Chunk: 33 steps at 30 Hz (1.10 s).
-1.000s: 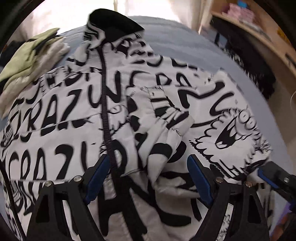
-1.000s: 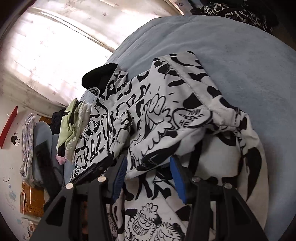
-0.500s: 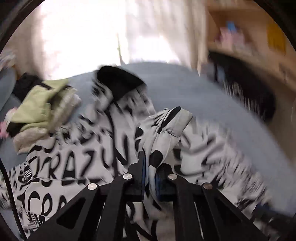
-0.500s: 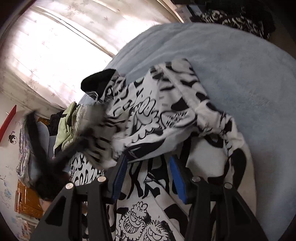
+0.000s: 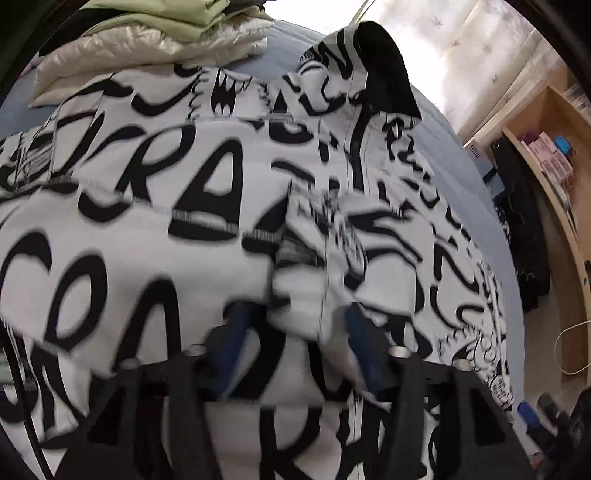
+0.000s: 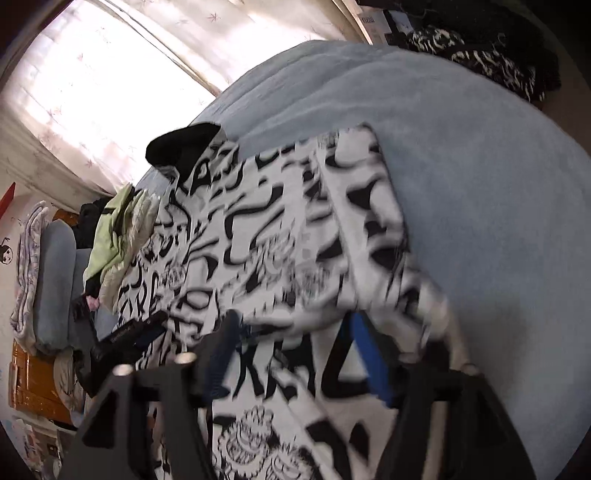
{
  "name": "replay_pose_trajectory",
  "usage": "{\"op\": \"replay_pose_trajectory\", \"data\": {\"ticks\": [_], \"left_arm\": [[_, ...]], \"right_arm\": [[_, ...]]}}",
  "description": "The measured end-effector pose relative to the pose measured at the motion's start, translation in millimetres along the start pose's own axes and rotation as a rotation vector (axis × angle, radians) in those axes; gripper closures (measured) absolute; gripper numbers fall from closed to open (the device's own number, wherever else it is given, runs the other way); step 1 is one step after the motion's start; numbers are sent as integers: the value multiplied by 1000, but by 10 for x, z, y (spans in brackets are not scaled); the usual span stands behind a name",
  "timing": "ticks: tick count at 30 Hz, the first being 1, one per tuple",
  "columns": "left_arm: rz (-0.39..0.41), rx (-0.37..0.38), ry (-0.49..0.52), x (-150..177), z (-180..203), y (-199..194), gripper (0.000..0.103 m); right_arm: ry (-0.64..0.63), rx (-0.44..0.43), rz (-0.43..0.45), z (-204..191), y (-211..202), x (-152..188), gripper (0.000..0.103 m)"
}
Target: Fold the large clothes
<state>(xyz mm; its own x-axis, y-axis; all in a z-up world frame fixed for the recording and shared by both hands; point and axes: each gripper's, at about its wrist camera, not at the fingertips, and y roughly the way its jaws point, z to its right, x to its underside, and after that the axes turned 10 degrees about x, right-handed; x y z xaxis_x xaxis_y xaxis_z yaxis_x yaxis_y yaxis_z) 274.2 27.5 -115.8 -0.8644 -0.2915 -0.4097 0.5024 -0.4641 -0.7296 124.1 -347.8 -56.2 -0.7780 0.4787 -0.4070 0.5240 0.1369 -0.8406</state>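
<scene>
A white jacket with black lettering [image 5: 155, 229] and a black collar [image 5: 384, 62] lies spread on a blue bed [image 6: 480, 166]. In the left wrist view my left gripper [image 5: 295, 332] hovers low over the jacket's front, its jaws opening, with the blurred sleeve end [image 5: 317, 266] loose between and just beyond them. My right gripper [image 6: 295, 343] is over the jacket's [image 6: 280, 229] folded-in side near the hem; its jaws are opening and the fabric edge [image 6: 391, 295] slips free of the pads. The left gripper [image 6: 129, 336] shows as a dark shape at the jacket's far side.
A folded pale green and cream stack of clothes [image 5: 155, 33] sits beside the jacket's shoulder. Dark clothes [image 6: 487, 62] lie at the bed's far edge. Wooden shelving [image 5: 546, 147] stands beyond the bed, and a curtained window [image 6: 110, 92] is behind it. Bare blue bedding lies to the right of the jacket.
The left gripper closed on the sleeve, carried it across the jacket with a roll of the wrist, and has parted its jaws. The right gripper's jaws widened and the folded side dropped flatter.
</scene>
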Motion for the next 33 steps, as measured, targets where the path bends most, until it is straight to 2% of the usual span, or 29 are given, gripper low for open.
{"op": "replay_pose_trajectory", "data": {"ticks": [2,5,10,12,14,15,16,17,18,20,21,23,26,28,30,33], "left_arm": [[2,-5,34,-82,6,37,40],[-60,-38,91,-207,4,226,40],[-111,-120,188,-377,156,438,39],[-115,-108,209,-439,228,488,40],[-110,-124,238,-468,310,537,55],[-100,-145,260,-475,351,552,67],[-86,-159,289,-483,409,564,74],[-74,-161,312,-491,467,568,74],[-48,-163,335,-494,524,550,74],[-6,-171,370,-480,604,552,74],[1,-182,378,-464,610,582,74],[-20,-215,367,-424,559,700,73],[-23,-208,323,-399,488,708,71],[-38,-198,301,-408,466,626,71],[-50,-181,293,-403,450,522,70],[-53,-172,302,-343,430,378,68]], "right_arm": [[-5,7,19,29,23,-240,28],[-33,63,24,82,213,-636,28],[4,106,-60,265,902,-1170,28],[23,143,-81,377,1156,-1286,28],[74,107,-108,481,1356,-1364,30],[82,90,-99,499,1372,-1374,47],[61,74,-79,475,1378,-1397,68],[9,78,-77,417,1387,-1426,97],[-15,93,-72,380,1358,-1430,97],[-29,112,58,374,1131,-1448,101],[-27,125,101,409,1078,-1453,101],[-9,135,51,506,1214,-1444,100],[-56,158,-11,496,1279,-1410,91],[-58,131,-37,469,1175,-1386,76],[-77,100,-29,426,934,-1283,57],[-156,69,-25,384,567,-992,46]]}}
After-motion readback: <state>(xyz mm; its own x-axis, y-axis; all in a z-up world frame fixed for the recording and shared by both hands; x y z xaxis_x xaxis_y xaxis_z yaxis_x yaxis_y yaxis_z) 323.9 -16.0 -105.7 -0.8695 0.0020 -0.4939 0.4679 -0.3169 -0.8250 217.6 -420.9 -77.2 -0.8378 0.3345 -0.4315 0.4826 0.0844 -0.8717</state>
